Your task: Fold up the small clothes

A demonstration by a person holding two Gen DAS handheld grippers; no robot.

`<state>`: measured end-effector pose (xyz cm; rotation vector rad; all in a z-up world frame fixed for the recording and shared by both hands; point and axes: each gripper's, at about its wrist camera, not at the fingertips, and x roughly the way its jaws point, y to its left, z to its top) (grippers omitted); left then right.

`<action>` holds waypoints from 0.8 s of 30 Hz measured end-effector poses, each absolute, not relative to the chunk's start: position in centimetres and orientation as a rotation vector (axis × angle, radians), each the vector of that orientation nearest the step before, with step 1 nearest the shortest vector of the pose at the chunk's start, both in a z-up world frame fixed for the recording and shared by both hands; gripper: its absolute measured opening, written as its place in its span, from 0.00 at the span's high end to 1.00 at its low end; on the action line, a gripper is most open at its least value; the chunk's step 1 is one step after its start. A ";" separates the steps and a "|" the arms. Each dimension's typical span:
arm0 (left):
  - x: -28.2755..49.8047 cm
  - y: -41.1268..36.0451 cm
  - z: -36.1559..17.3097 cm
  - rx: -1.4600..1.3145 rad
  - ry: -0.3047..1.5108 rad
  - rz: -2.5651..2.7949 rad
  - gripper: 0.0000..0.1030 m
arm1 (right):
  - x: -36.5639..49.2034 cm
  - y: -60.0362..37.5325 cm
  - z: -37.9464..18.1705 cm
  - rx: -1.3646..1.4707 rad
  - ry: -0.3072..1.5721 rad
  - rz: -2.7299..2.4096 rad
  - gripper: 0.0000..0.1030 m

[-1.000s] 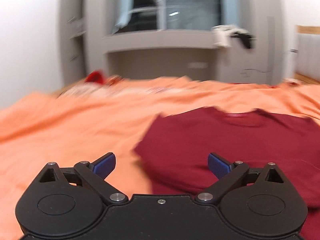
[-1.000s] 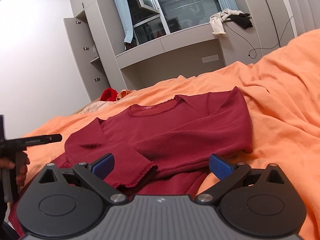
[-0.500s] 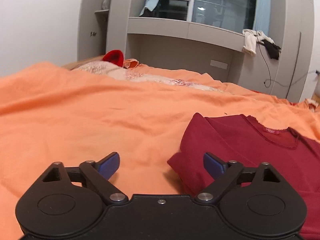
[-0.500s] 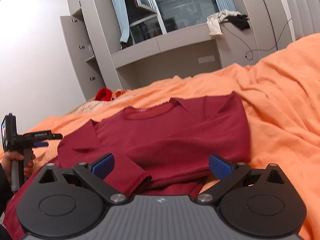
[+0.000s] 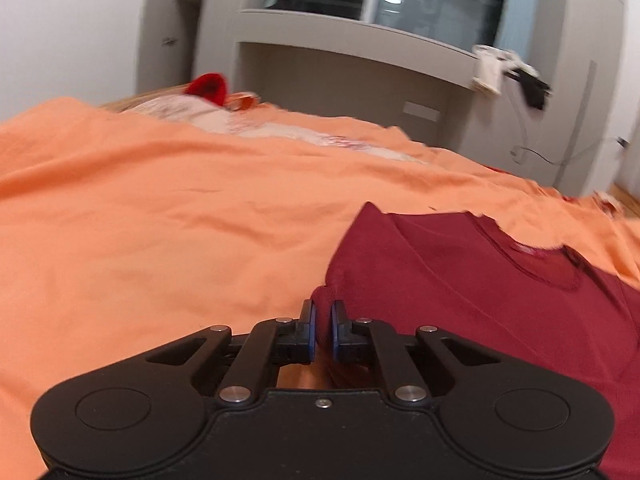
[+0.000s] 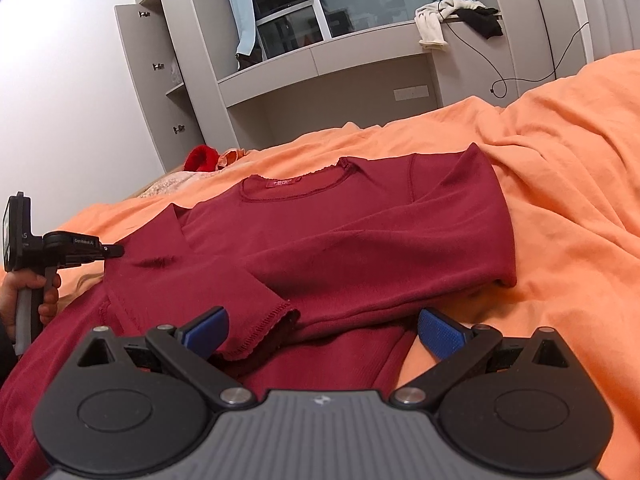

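A dark red long-sleeved shirt [image 5: 480,300] lies flat on the orange bedsheet [image 5: 160,220], neckline towards the far side. Both sleeves are folded across its front [image 6: 360,232]. My left gripper [image 5: 322,322] is shut on the shirt's left folded edge, and a ridge of red cloth is pinched between its blue pads. From the right wrist view, that gripper [image 6: 116,251] touches the shirt's left side, held by a hand [image 6: 24,292]. My right gripper [image 6: 322,320] hovers open over the shirt's lower part. A frilled sleeve cuff [image 6: 276,320] lies between its fingers, untouched.
A red item [image 6: 199,158] and pale patterned clothes [image 5: 180,112] lie at the bed's far left. Beyond the bed stand a grey cupboard and window ledge [image 6: 332,80], where white and black clothes [image 6: 432,24] hang. Rumpled orange sheet [image 6: 560,160] spreads to the right.
My left gripper moved to the shirt's left edge, rolled a little, and went from wide open to shut on the cloth. The right gripper stayed put and open.
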<state>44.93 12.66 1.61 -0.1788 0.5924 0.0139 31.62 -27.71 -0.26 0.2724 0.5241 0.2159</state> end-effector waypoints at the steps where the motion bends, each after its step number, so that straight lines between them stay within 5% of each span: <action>1: 45.1 12.8 1.5 -0.194 0.610 0.035 0.93 | 31.6 -27.8 -0.3 0.275 0.524 0.217 0.00; 11: 45.6 13.6 0.8 -0.255 0.664 0.066 0.87 | 32.1 -27.6 -0.7 0.259 0.560 0.207 0.00; 19: 44.9 13.1 1.3 -0.216 0.642 0.102 0.33 | 32.1 -27.1 -0.9 0.226 0.562 0.199 0.00; 24: 44.2 12.7 1.3 -0.188 0.642 0.130 0.27 | 31.9 -27.2 -1.0 0.228 0.556 0.201 0.00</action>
